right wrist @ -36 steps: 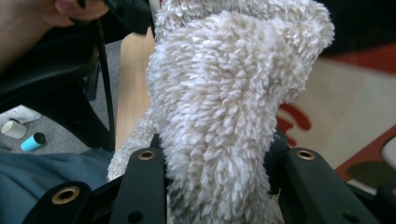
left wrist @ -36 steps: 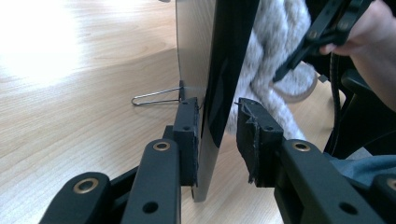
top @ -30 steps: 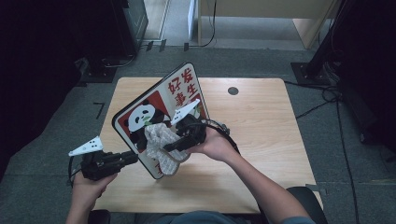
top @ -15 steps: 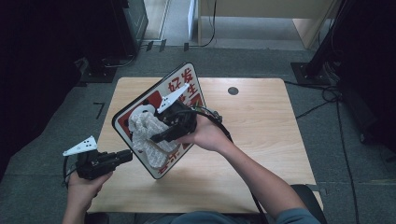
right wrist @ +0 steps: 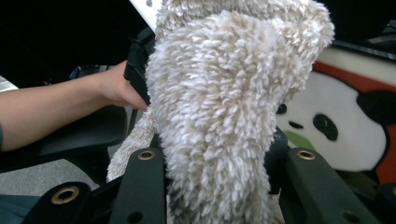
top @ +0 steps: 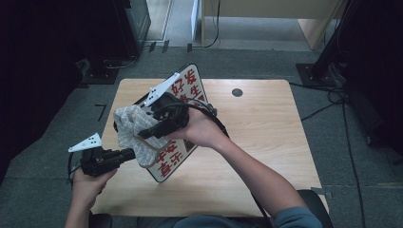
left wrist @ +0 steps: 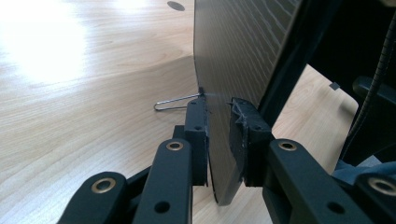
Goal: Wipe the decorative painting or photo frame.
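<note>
A panda sign board with red characters stands tilted over the wooden table. My left gripper is shut on its lower edge; in the left gripper view the jaws have just been closing, and the pads pinch the dark back of the board. My right gripper is shut on a fluffy white cloth held against the board's left side. In the right gripper view the cloth bulges up between the jaws, with the panda face behind it.
A thin wire stand juts from the board's back onto the table. A round cable hole lies at the far right of the tabletop. Dark equipment and cables ring the table on the grey floor. The other hand shows past the cloth.
The right gripper has carried the cloth up the board's face, from its lower part toward the upper left. The left gripper has stayed at the lower edge.
</note>
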Tool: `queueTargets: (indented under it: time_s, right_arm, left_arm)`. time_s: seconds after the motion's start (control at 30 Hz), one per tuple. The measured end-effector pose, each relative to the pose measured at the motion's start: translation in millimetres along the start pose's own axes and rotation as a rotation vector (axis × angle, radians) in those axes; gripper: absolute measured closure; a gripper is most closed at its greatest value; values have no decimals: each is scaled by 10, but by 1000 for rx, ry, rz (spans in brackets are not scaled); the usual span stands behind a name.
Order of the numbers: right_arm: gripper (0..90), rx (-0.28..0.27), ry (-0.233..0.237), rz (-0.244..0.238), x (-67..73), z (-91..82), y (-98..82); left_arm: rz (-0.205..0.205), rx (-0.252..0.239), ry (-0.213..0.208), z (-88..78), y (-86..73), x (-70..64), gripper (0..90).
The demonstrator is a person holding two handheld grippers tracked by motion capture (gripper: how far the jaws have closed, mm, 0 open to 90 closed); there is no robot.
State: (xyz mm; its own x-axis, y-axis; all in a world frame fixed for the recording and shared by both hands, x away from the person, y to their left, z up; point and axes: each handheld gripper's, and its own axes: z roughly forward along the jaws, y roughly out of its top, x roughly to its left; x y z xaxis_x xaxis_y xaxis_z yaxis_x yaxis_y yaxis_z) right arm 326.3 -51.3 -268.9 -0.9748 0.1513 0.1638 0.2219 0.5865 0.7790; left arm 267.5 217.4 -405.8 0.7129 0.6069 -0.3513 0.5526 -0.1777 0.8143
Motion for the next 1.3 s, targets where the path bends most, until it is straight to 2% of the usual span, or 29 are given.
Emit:
queueTargets:
  time_s: [0.1, 0.2, 0.57, 0.97, 1.3]
  right_arm:
    - [636, -1, -7, 0, 14, 14, 38]
    - [635, 5, -35, 2, -3, 49, 34]
    - [635, 6, -27, 24, -41, 122, -66]
    - [634, 25, -20, 20, -33, 182, -117]
    - [632, 34, -6, 19, -34, 261, -246]
  left_arm:
    - [4, -4, -12, 10, 17, 9, 773]
    - [9, 1, -18, 28, 29, 8, 778]
    - [24, 4, -33, 38, 53, 28, 781]
    - [11, -2, -31, 29, 47, 27, 771]
    - [9, -7, -32, 18, 46, 24, 775]
